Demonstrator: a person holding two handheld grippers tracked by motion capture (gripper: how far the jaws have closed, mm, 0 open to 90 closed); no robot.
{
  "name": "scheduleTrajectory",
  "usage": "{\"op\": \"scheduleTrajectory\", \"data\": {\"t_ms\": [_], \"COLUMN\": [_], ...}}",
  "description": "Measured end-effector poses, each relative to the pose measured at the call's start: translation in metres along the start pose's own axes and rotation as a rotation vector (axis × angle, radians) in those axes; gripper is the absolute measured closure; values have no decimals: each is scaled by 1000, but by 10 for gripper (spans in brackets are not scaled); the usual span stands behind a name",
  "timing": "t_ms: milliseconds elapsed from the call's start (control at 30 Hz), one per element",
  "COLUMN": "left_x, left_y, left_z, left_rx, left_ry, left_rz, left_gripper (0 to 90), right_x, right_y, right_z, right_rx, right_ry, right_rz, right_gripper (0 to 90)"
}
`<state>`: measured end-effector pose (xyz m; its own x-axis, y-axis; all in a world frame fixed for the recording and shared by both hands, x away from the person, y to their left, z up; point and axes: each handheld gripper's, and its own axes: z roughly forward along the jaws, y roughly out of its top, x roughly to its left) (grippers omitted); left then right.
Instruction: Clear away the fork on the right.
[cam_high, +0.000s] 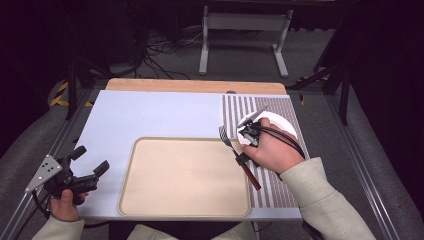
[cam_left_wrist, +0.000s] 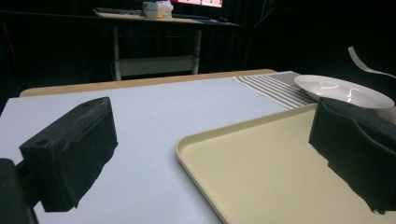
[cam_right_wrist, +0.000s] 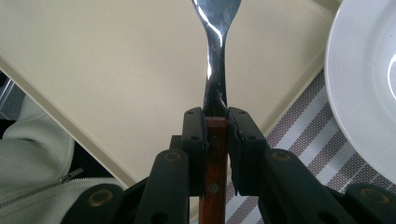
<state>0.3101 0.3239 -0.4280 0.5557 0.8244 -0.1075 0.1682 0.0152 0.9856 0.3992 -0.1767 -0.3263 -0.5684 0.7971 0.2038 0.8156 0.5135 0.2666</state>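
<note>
A fork with a wooden handle (cam_high: 251, 177) and a metal head (cam_high: 223, 134) hangs over the right edge of the beige tray (cam_high: 185, 177). My right gripper (cam_high: 241, 159) is shut on it. In the right gripper view the pads (cam_right_wrist: 196, 140) clamp the top of the wooden handle (cam_right_wrist: 215, 135), and the shiny neck (cam_right_wrist: 215, 60) reaches out over the tray (cam_right_wrist: 107, 60). My left gripper (cam_high: 91, 160) rests at the table's near left corner, open. In its own view the pads (cam_left_wrist: 70, 154) stand wide apart with nothing between them.
A white plate (cam_high: 275, 125) sits on a striped placemat (cam_high: 272, 190) at the right, just behind my right hand. The plate (cam_right_wrist: 364, 79) lies close to the fork's right. A light blue table top (cam_high: 150, 115) lies around the tray. Cables and table legs stand on the floor beyond.
</note>
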Motion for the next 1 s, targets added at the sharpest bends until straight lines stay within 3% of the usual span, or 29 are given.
{"op": "scheduleTrajectory", "data": {"t_ms": [400, 667, 1000], "left_x": [1, 1, 2], "left_y": [0, 0, 0], "left_z": [0, 0, 0], "left_rx": [0, -2, 0], "left_ry": [-3, -3, -2], "left_rz": [1, 0, -1], "left_gripper": [14, 14, 14], "right_x": [11, 17, 20], "right_y": [11, 17, 21], "right_z": [17, 30, 52], "right_rx": [16, 26, 77], "right_ry": [-6, -24, -53], "right_rz": [91, 110, 142], "right_gripper": [773, 774, 774]}}
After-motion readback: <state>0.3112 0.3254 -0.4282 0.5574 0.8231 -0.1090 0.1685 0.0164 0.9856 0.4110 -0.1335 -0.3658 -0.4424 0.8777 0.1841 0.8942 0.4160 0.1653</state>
